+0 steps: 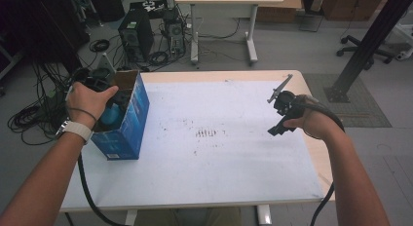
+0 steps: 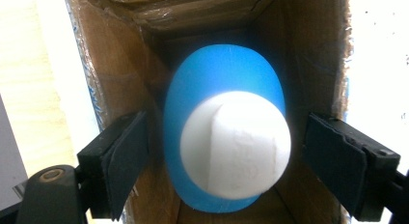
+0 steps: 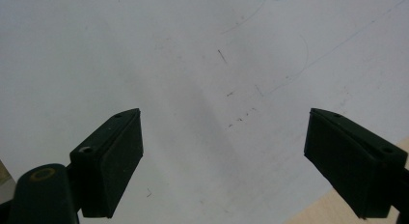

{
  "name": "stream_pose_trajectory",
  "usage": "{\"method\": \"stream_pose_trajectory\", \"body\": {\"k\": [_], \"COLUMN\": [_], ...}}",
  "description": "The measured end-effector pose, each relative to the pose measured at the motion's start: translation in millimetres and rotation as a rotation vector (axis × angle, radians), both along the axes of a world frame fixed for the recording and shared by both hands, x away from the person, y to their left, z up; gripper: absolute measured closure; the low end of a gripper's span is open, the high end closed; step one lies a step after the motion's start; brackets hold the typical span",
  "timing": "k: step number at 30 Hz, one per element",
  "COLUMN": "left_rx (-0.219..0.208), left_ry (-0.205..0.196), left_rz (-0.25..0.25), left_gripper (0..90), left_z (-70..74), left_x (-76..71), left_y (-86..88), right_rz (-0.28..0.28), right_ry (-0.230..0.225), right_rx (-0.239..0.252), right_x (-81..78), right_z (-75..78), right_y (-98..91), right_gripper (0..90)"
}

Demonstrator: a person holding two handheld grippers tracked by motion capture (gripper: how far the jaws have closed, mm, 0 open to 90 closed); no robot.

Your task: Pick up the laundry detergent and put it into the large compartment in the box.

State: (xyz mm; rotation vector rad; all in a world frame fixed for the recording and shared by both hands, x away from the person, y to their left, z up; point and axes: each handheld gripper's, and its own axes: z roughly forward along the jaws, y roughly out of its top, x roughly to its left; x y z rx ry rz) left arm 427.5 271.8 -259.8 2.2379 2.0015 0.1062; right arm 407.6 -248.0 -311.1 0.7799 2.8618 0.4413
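Left gripper [image 2: 219, 161]: my jaws spread wide — pointing down, at 9 o'clock.
Right gripper [image 3: 222, 161]: my jaws wide apart — hovering at 3 o'clock.

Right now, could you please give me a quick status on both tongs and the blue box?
Left tongs open, in blue box, pads clear of blue-and-white object. Right tongs open over white tabletop, holding nothing. Nothing in the way.

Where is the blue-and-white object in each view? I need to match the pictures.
High view: blue-and-white object at left, inside the blue carton, under the left hand.
Left gripper view: centre, between the open jaws, untouched.
Right gripper view: not in it.
Shared landmark: the carton's brown inner wall.
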Motion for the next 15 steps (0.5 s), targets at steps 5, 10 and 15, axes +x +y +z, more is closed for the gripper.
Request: {"method": "stream_pose_trajectory", "body": {"k": [5,10,15], "left_rx": [-0.01,-0.024,-0.033], "left_ry": [-0.003,-0.017,-0.029], "left_rz": [0.0,-0.01,-0.021], "left_gripper": [12.9,10.3,9.6], "left_z": [7.7,16.4,27.2], "left_x": [-1.6,-3.8,-6.1], "left_y": [1.7,2.2,1.4], "right_rz": [-0.004,-0.002,-0.001], "right_ry": [0.0,-0.004,-0.006], "right_rx": [0.0,0.0,0.001], "right_x": [-1.0,-1.5,-1.7], "right_z": [0.2,1.9,4.1], "right_y": [-1.5,-1.2,-0.1], "right_gripper": [13.8,13.8,13.8]}}
